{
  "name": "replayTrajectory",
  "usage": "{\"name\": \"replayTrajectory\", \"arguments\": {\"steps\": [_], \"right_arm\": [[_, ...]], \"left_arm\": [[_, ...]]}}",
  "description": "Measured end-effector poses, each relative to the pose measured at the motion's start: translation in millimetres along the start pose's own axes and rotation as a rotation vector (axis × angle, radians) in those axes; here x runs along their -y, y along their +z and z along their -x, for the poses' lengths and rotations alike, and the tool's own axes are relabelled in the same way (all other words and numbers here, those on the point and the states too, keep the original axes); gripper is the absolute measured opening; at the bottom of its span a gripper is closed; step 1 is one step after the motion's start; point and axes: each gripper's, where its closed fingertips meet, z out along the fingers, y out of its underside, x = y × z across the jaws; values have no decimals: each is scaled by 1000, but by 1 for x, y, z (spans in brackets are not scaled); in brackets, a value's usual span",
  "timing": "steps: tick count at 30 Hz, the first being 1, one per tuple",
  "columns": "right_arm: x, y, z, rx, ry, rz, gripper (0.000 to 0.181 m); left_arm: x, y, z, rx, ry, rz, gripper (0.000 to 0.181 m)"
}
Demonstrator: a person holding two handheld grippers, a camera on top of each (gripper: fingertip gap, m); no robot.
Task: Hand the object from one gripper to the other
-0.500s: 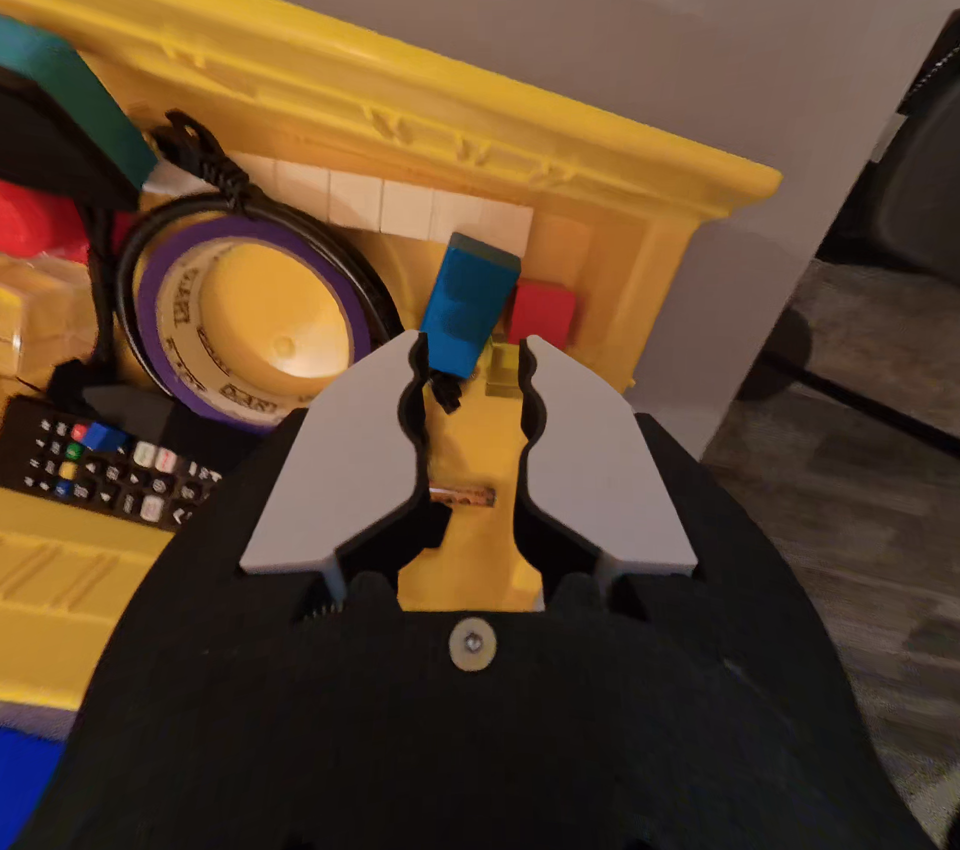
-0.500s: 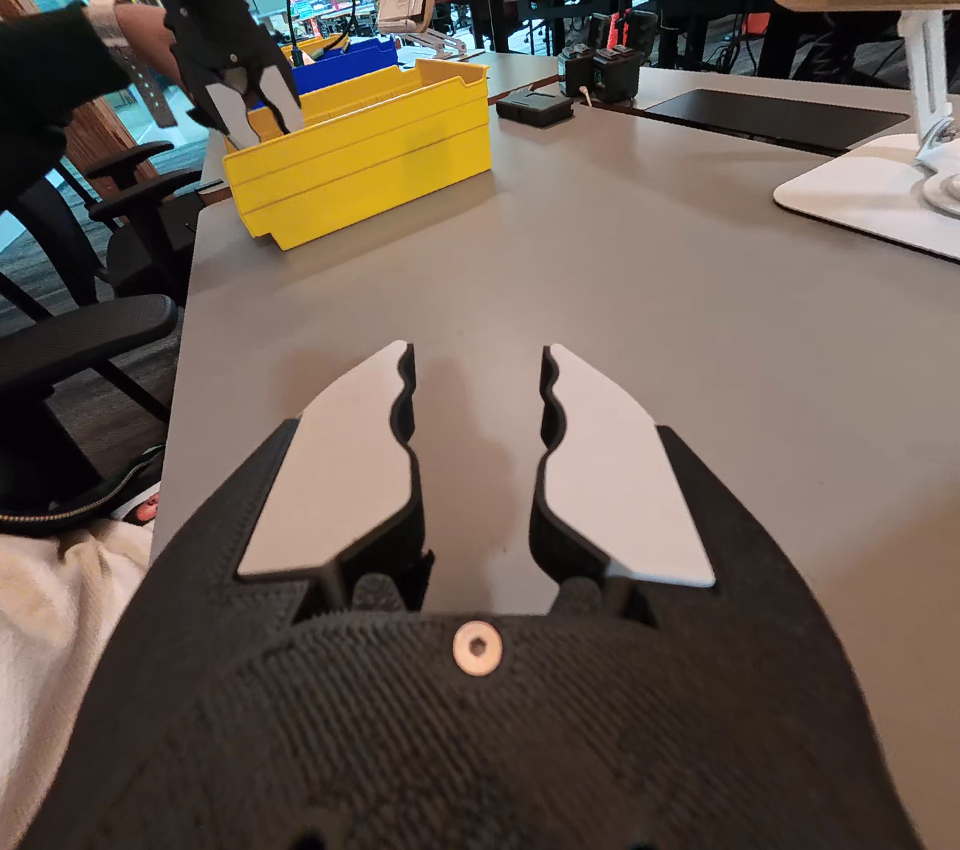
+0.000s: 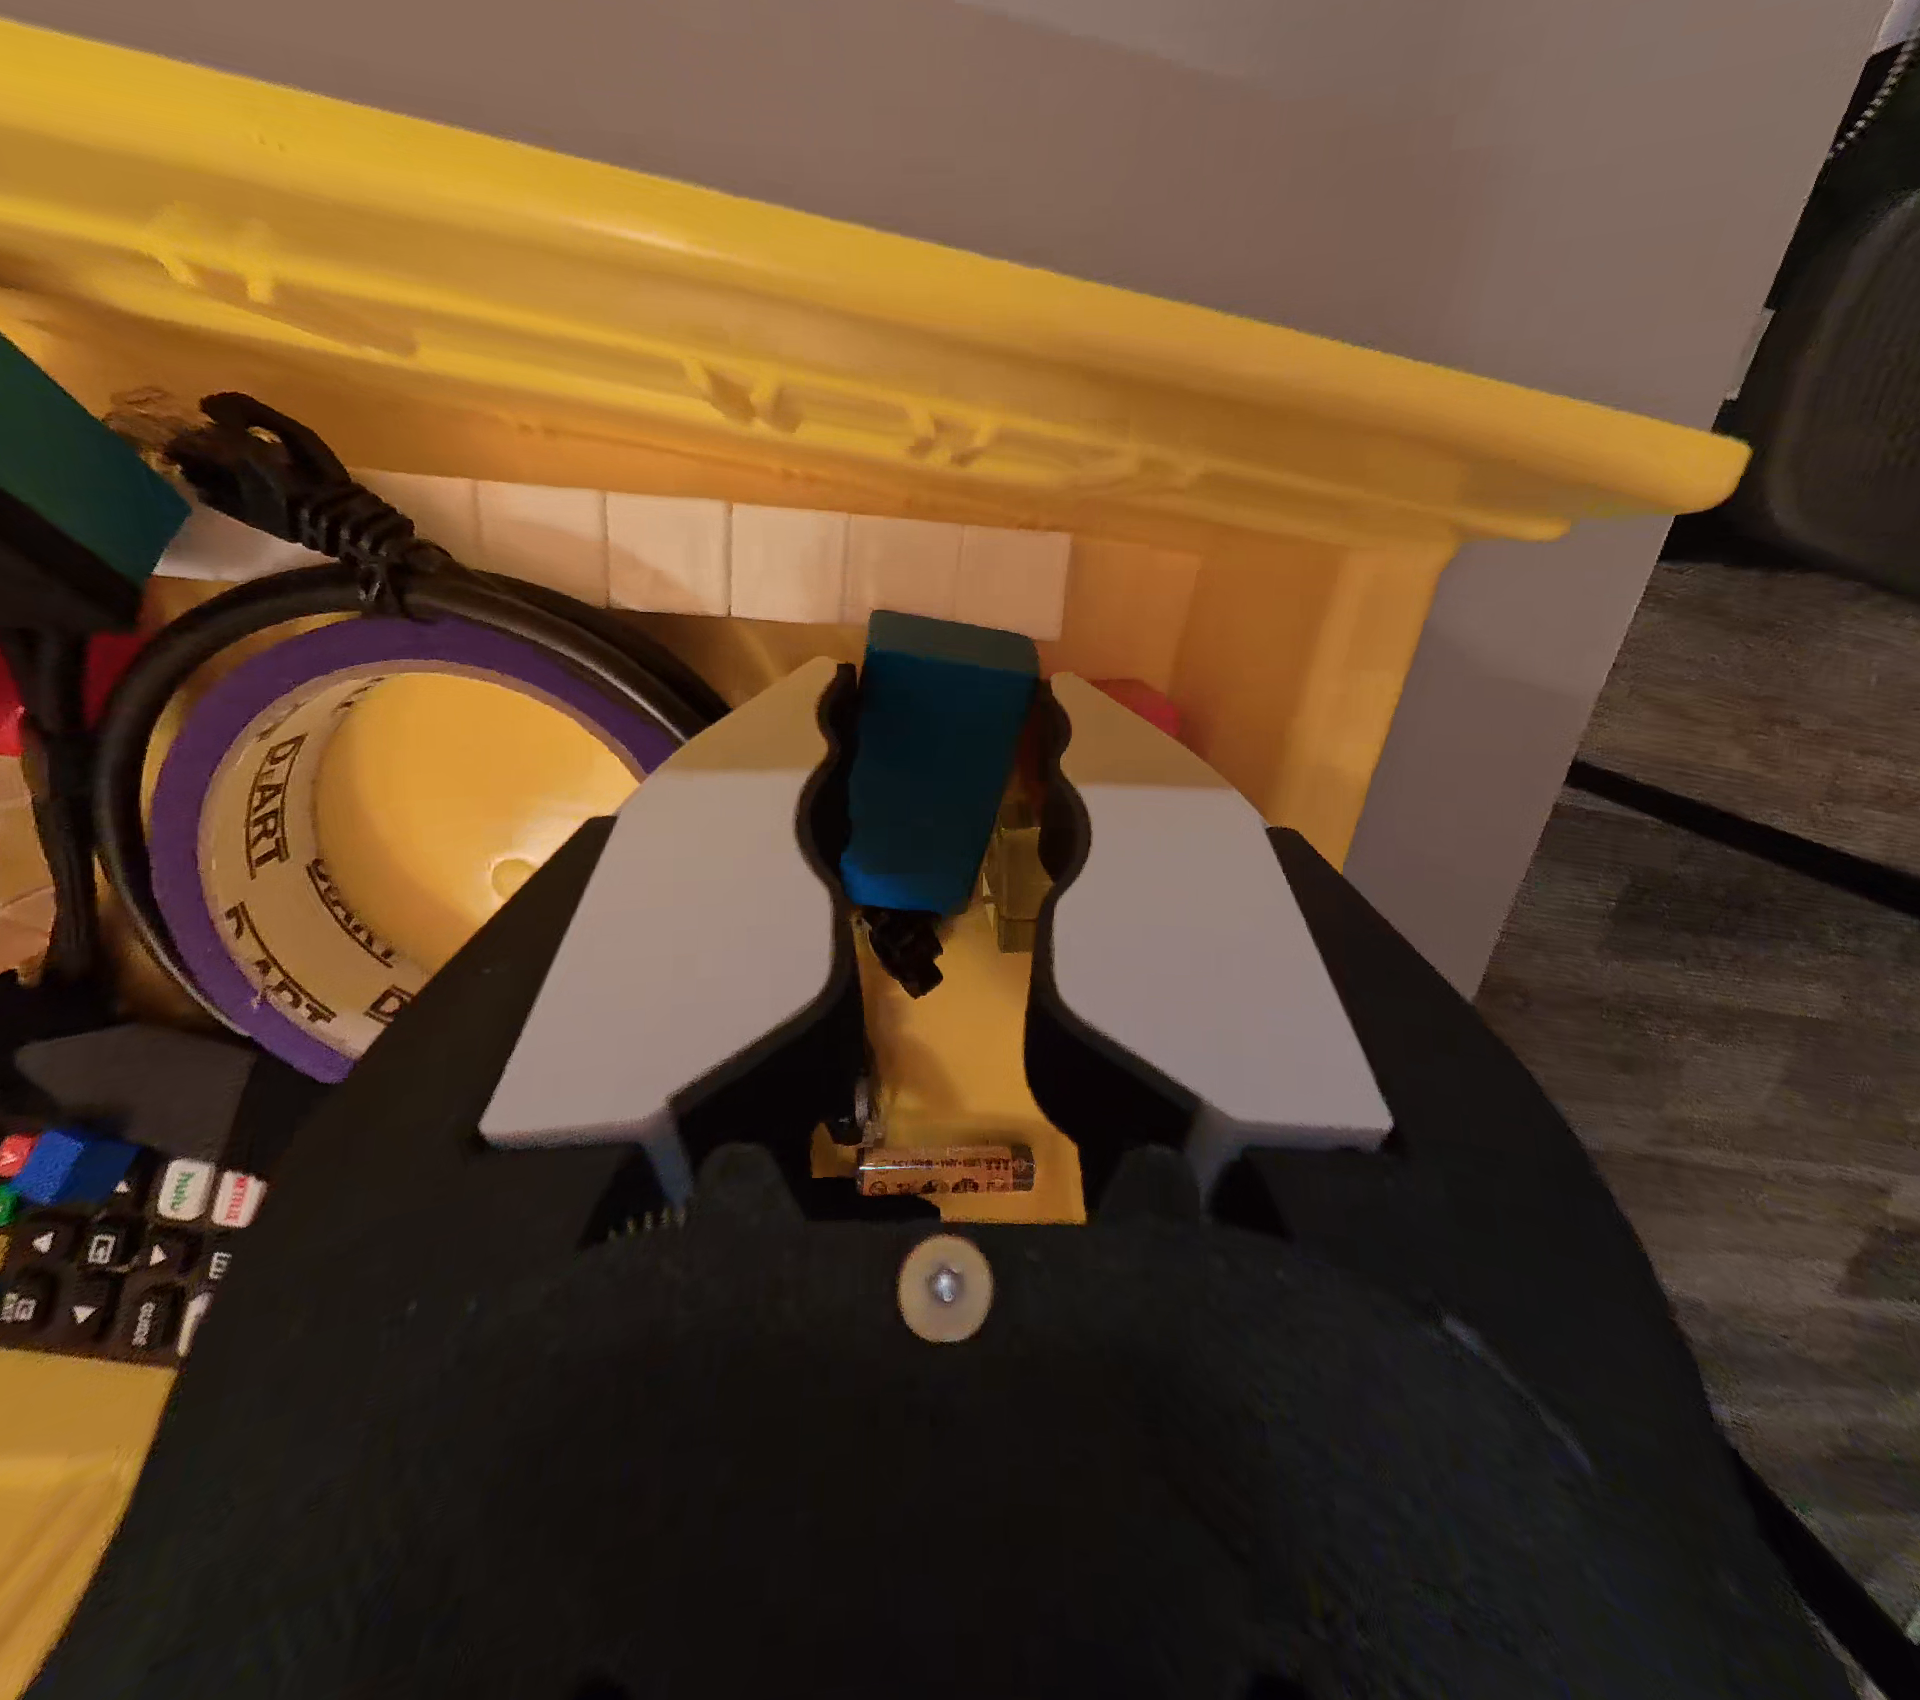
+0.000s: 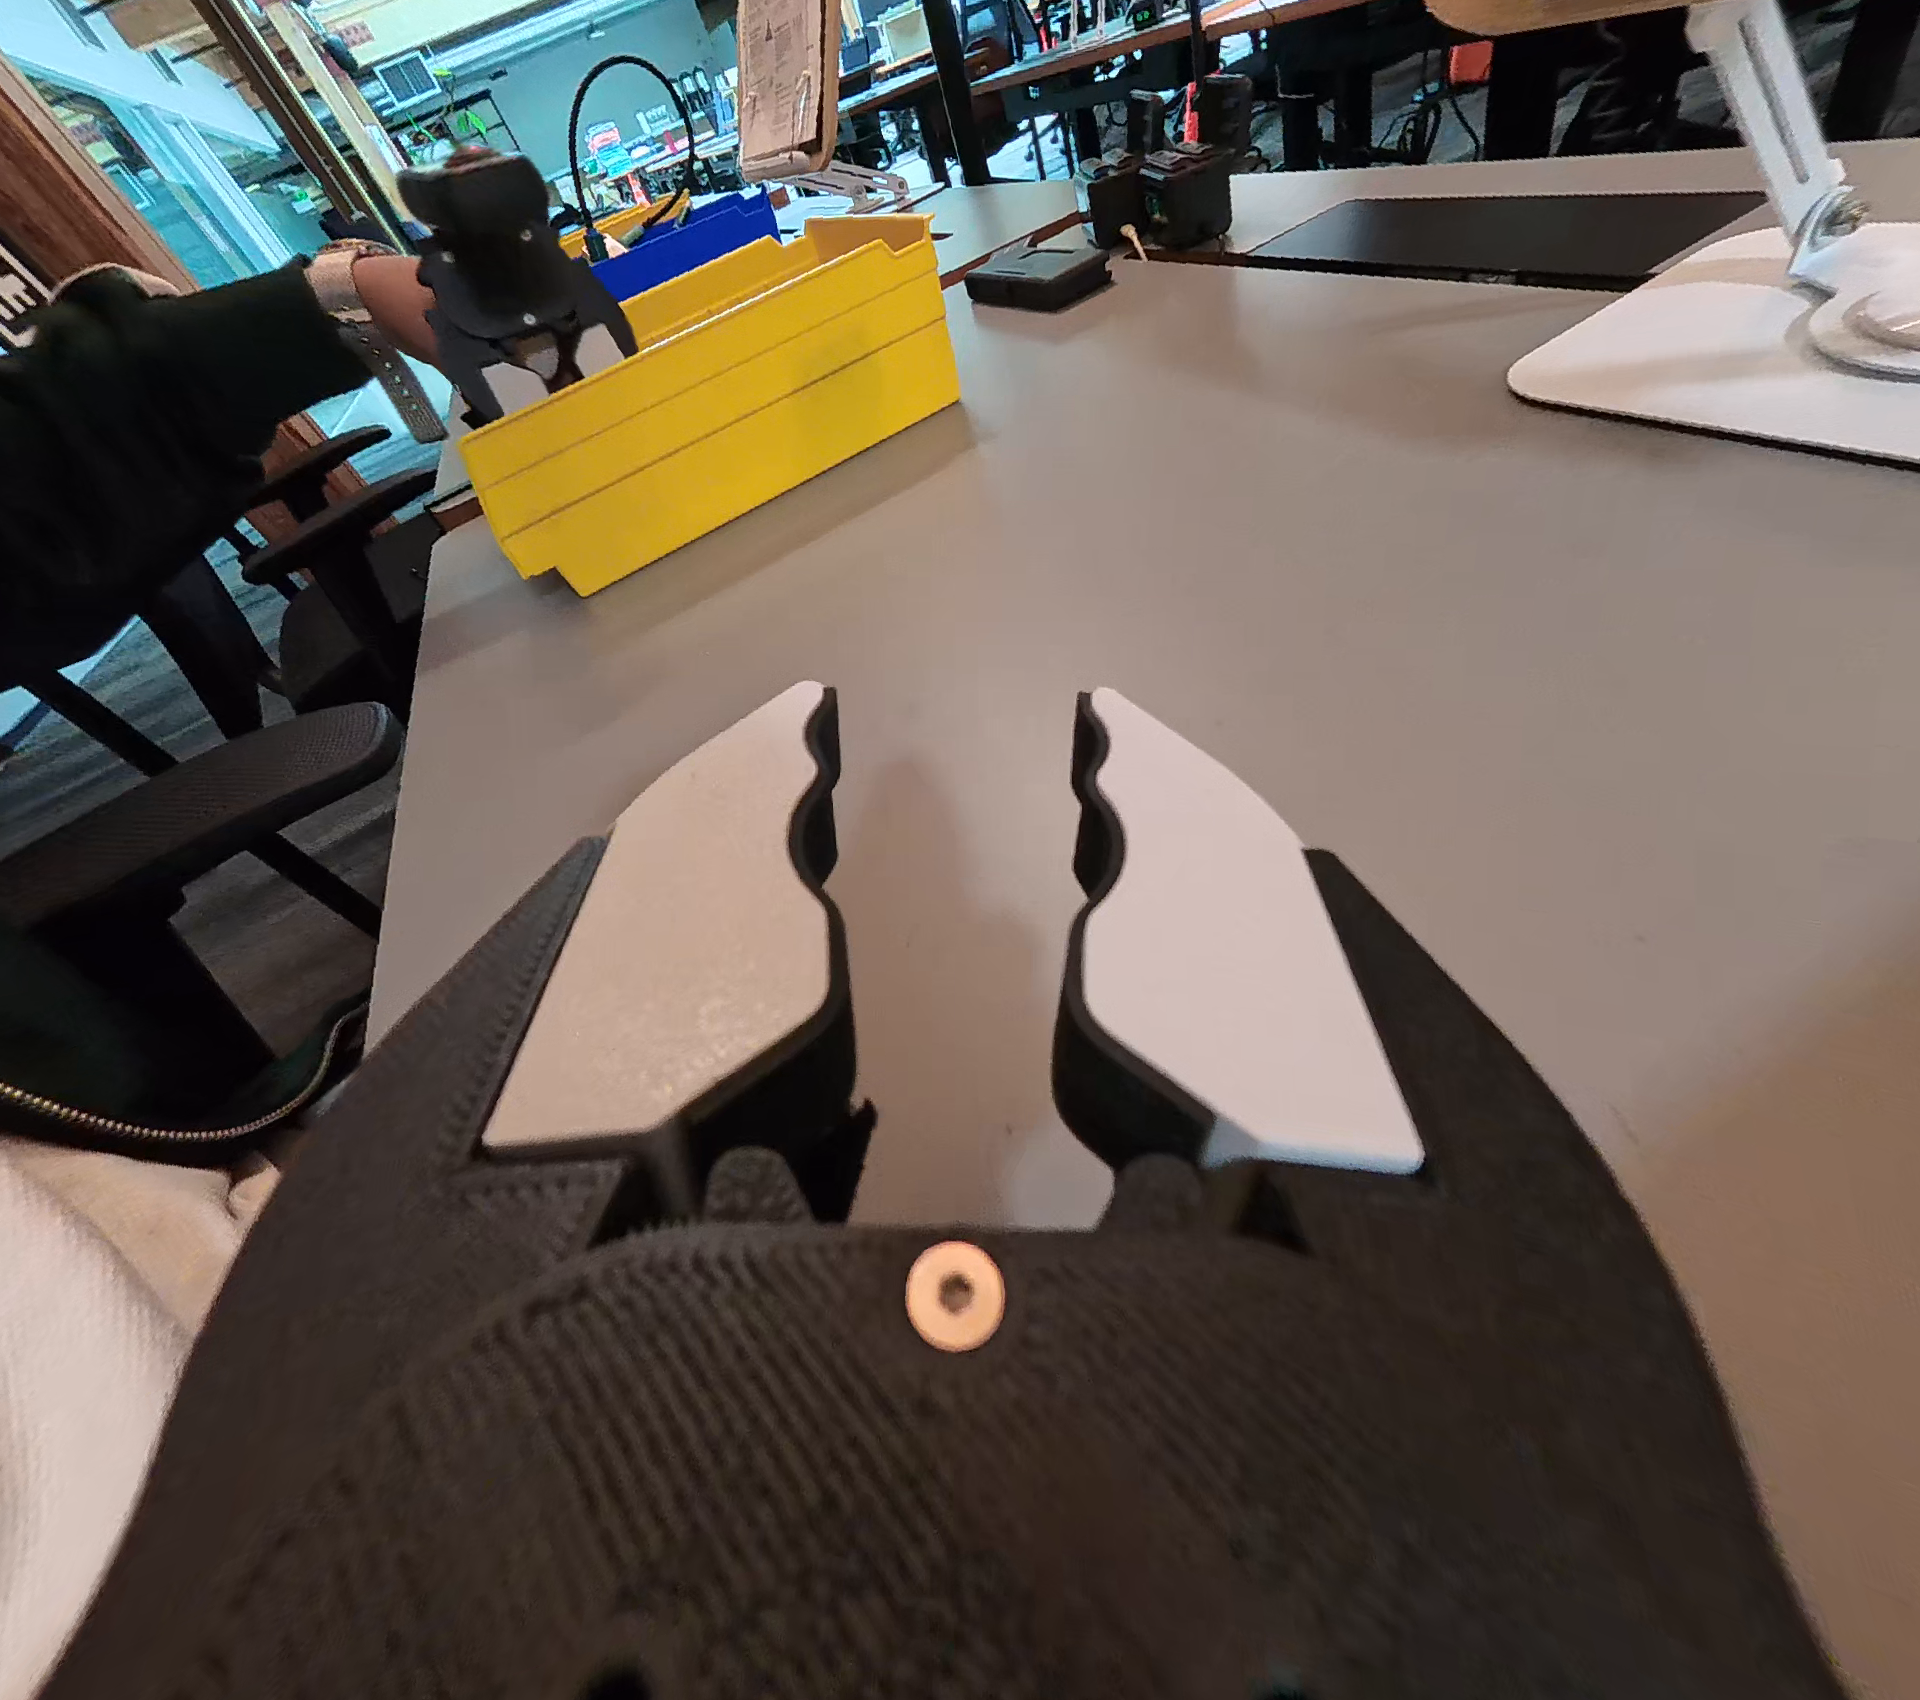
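**Left gripper lowered into the bin, its fingers now flanking the blue block**

The left gripper (image 3: 940,694) has pushed down and forward into the yellow plastic bin (image 3: 831,341) since half a second ago. Then, the blue rectangular block (image 3: 935,767) stood beyond the fingertips; now it sits between the two grey fingers (image 3: 707,902), leaning against the far right corner of the bin. The left finger's wavy inner edge touches or nearly touches the block, while a narrow gap shows on the right side, so the jaws stand narrow around the block; whether they grip it cannot be told. A small yellow-green piece (image 3: 1013,881) lies just right of the block, and a red block (image 3: 1138,705) peeks out behind the right fingertip.

To the left in the bin lie a roll of purple tape (image 3: 208,881), ringed by a coiled black cable (image 3: 312,528), and nearer, a black remote control (image 3: 104,1255). A small battery (image 3: 945,1172) lies on the bin floor between the finger bases.

The right gripper (image 4: 954,720) hovers over the grey table (image 4: 1351,611), its jaws spread wide and empty, much as before. From there the left gripper (image 4: 520,362) shows far left, dipped lower into the bin (image 4: 727,445) than earlier.
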Motion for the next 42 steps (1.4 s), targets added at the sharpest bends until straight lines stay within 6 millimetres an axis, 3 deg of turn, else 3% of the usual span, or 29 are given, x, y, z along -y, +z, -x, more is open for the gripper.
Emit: {"name": "replayTrajectory", "arguments": {"steps": [4, 6, 8, 13, 15, 17, 20, 24, 27, 29, 33, 42], "right_arm": [[1, -2, 0, 3, 6, -12, 43], [1, -2, 0, 6, 7, -12, 43], [3, -1, 1, 5, 17, -24, 43], [20, 11, 23, 71, 27, -98, 44], [18, 18, 41, 112, -22, -74, 45], [12, 22, 59, 147, -115, -33, 48], [6, 19, 85, 199, -268, -3, 51], [0, 11, 99, 243, -284, 18, 61], [-1, 5, 99, 260, -256, 10, 60], [-8, 4, 94, 253, -289, 39, 55], [-19, 3, 97, 330, -282, 78, 45], [-24, 21, 116, 388, -230, 91, 34]], "left_arm": [[-3, -10, 4, 28, -37, 6, 34], [4, -31, 10, 102, -58, -77, 33], [23, -64, 16, 200, -77, -252, 33], [108, -160, -1, 314, -51, -875, 33], [146, -179, -19, 314, -6, -1042, 33], [187, -184, -41, 262, 46, -1183, 33], [249, -163, -72, 106, 92, -1290, 33], [316, -81, -90, 27, 134, -1207, 33], [348, -31, -107, -80, 128, -1162, 33], [359, -14, -116, -108, 140, -1137, 33], [367, -5, -129, -181, 149, -1137, 33], [353, 0, -129, -279, 103, -1203, 33]]}}
